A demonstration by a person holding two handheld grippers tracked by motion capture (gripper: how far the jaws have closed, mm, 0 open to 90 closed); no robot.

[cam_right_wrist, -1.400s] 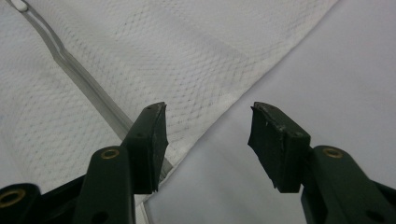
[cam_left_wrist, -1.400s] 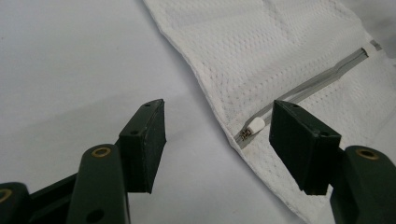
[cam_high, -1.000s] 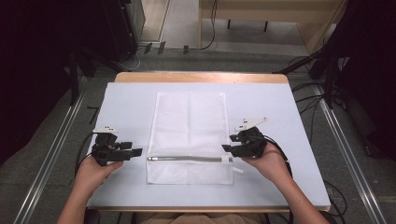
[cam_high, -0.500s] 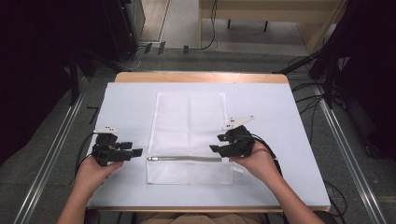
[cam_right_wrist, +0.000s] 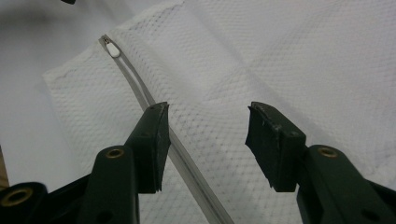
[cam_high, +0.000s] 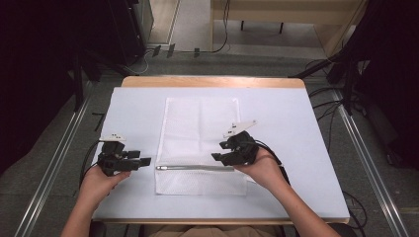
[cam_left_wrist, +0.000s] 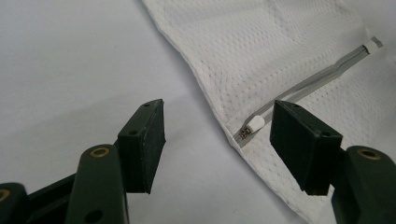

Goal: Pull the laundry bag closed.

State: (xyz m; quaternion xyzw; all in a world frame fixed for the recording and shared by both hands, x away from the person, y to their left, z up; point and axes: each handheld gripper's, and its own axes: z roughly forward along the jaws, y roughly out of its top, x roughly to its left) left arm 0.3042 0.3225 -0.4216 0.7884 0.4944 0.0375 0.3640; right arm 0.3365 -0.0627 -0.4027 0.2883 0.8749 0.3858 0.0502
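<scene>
Resting apart and empty, left claw (cam_high: 144,161) just left of the white mesh bag (cam_high: 200,143) lying flat on the worktop (cam_high: 296,128), nearest the zipper pull (cam_left_wrist: 254,124). Running left to right, zipper (cam_high: 195,168). Hovering apart over its right end, right claw (cam_high: 221,152).

We find nothing we can read in any view: no lettering, label, brand, number or sign.
</scene>
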